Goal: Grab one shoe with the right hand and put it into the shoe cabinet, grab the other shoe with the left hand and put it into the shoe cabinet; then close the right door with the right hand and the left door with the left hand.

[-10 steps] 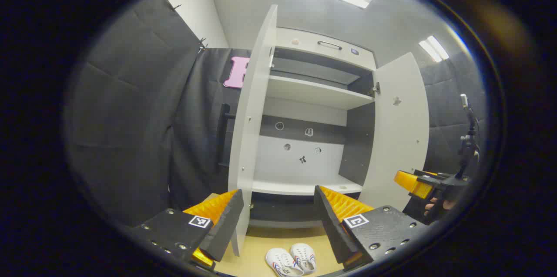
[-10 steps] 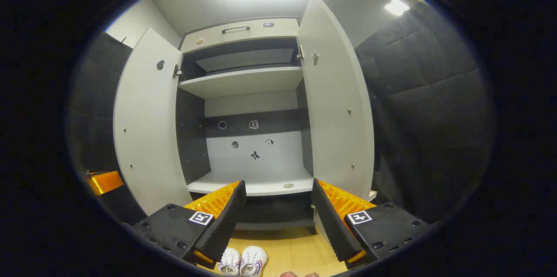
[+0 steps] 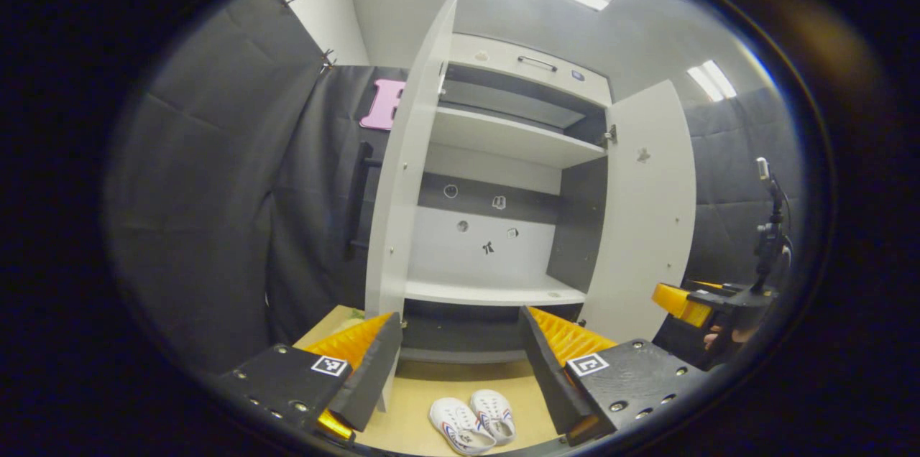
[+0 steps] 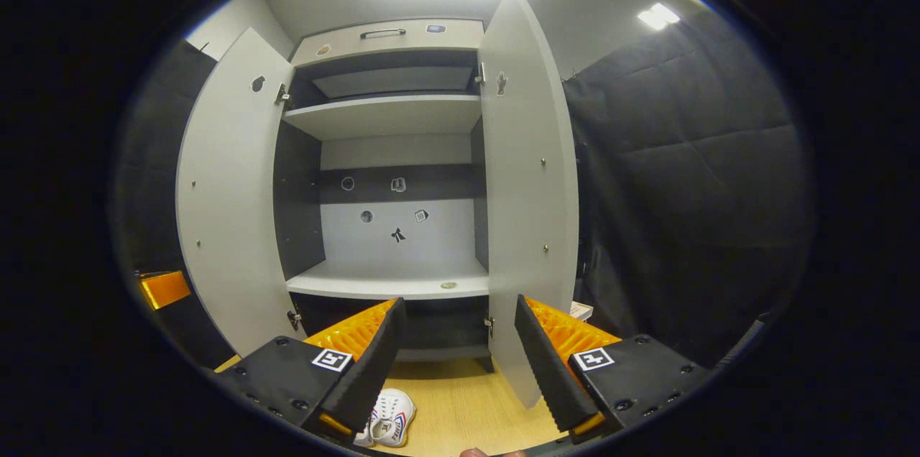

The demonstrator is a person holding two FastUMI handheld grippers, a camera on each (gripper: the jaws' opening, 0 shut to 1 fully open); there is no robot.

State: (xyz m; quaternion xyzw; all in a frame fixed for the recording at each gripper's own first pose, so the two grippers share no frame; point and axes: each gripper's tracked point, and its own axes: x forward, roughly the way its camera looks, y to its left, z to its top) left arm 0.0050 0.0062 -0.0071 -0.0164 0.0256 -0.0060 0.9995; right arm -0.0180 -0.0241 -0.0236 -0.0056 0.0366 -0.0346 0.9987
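Observation:
A pair of white shoes (image 3: 472, 422) lies side by side on the wooden floor in front of the shoe cabinet (image 3: 496, 155); in the right gripper view the shoes (image 4: 388, 427) lie partly behind my left finger. Both cabinet doors stand open: the left door (image 3: 402, 177) and the right door (image 3: 643, 205), also the left door (image 4: 230, 184) and right door (image 4: 528, 184). My left gripper (image 3: 460, 363) is open above the shoes. My right gripper (image 4: 456, 356) is open too, and appears far right as the right gripper (image 3: 690, 302), held by a hand.
The cabinet has a lower shelf (image 4: 388, 286), an upper shelf (image 4: 381, 116) and a top drawer with a handle (image 4: 382, 31). Black padded booth walls (image 4: 683, 177) close in on both sides. A stand with a microphone (image 3: 769, 227) rises at the right.
Both grippers have tilted down and drawn back a little: the cabinet sits higher in each view and more floor and shoe shows. Both stay open.

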